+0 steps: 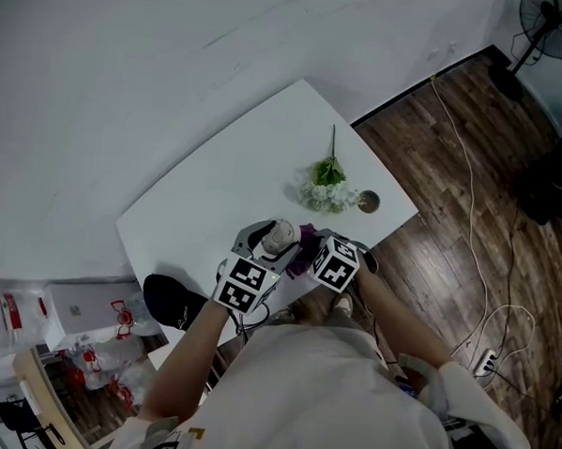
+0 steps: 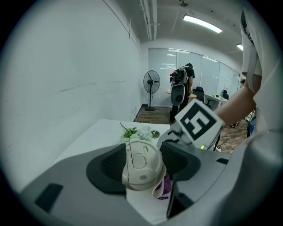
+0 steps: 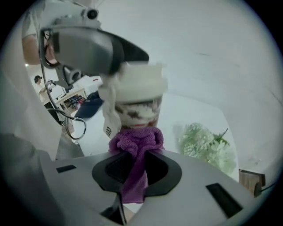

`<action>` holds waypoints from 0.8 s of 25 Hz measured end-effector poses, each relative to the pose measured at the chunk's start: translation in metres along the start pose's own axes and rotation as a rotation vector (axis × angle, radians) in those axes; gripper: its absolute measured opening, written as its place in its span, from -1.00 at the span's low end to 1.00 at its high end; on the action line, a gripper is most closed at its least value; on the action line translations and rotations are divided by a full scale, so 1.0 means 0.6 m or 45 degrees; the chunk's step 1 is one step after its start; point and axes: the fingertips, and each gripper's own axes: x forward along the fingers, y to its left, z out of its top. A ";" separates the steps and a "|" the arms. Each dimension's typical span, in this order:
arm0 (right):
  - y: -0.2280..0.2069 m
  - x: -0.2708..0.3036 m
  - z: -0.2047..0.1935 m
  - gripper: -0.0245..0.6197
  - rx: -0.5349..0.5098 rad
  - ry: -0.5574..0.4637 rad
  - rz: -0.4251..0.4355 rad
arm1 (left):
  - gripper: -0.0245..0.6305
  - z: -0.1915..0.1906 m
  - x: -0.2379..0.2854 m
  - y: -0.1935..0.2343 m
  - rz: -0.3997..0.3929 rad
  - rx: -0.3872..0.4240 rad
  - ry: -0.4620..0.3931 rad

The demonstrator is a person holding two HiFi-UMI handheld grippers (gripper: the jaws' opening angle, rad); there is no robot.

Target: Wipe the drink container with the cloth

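Head view: drink container is above the near corner of the white table, right in front of the person. The left gripper comes at it from the left. The right gripper comes from the right, with the purple cloth between it and the cup. Flowers lie further out on the table, well apart from the work.

Left gripper view: both jaws are clamped on the container's cream lid, 1 pad on each side. My read: gripping up at the lid leaves the side wall free for wiping. The cloth shows just below and to the right of the lid.

Right gripper view: jaws are closed on a bunched fold of the cloth. The wad sticks out ahead of the jaws and presses on the cup's lower wall. A tail of cloth hangs down between the jaws. Pinching it that way likely puts fabric on the cup, not hard jaw tips. The cup's base is hidden behind the wad, so I can't tell if it rests on the table or is lifted.

Judgement: 1 hand steadies the cup while the other wipes, and the wipe is under way on the lower wall.
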 end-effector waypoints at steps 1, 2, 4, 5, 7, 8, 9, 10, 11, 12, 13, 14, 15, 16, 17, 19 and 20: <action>0.004 -0.022 0.015 -0.65 -0.029 -0.023 0.004 | -0.11 -0.001 0.000 -0.002 -0.006 0.002 0.005; 0.005 -0.045 0.030 -0.65 -0.060 -0.044 0.006 | -0.11 -0.001 0.000 -0.004 -0.013 0.001 0.008; 0.001 -0.081 0.051 -0.65 -0.124 -0.060 0.009 | -0.11 0.000 0.001 -0.004 -0.022 -0.002 0.009; -0.003 -0.089 0.056 -0.65 -0.154 -0.054 0.013 | -0.11 0.000 0.002 -0.003 -0.022 0.000 0.004; -0.010 -0.087 0.058 -0.65 -0.206 -0.036 0.015 | -0.11 0.000 0.000 -0.004 -0.025 0.004 -0.007; -0.014 -0.080 0.056 -0.65 -0.230 -0.024 0.005 | -0.11 0.002 -0.001 -0.007 -0.031 0.004 -0.006; -0.020 -0.070 0.054 -0.65 -0.249 -0.009 -0.007 | -0.11 0.005 -0.002 -0.010 -0.037 0.003 -0.005; -0.025 -0.060 0.050 -0.65 -0.260 0.008 -0.015 | -0.11 0.006 -0.002 -0.012 -0.040 0.002 -0.004; -0.031 -0.049 0.045 -0.65 -0.259 0.025 -0.016 | -0.11 0.007 -0.002 -0.013 -0.042 0.001 -0.004; -0.037 -0.037 0.039 -0.65 -0.247 0.041 -0.010 | -0.11 0.006 -0.002 -0.013 -0.043 0.000 -0.002; -0.042 -0.022 0.032 -0.65 -0.228 0.057 0.003 | -0.11 0.005 -0.002 -0.011 -0.043 0.001 -0.001; -0.045 -0.005 0.023 -0.65 -0.213 0.076 0.022 | -0.11 0.005 -0.003 -0.010 -0.041 0.001 0.001; -0.045 0.013 0.012 -0.65 -0.206 0.100 0.046 | -0.11 0.004 -0.004 -0.008 -0.038 0.001 0.001; -0.043 0.029 0.000 -0.65 -0.204 0.125 0.072 | -0.11 0.004 -0.004 -0.008 -0.036 0.000 0.000; -0.040 0.044 -0.012 -0.65 -0.199 0.144 0.096 | -0.11 0.004 -0.004 -0.008 -0.034 -0.002 -0.001; -0.033 0.067 -0.027 -0.65 -0.163 0.155 0.111 | -0.11 0.005 -0.003 -0.007 -0.032 -0.004 -0.002; -0.031 0.073 -0.031 -0.65 -0.138 0.150 0.099 | -0.11 0.006 -0.002 -0.006 -0.032 -0.003 -0.002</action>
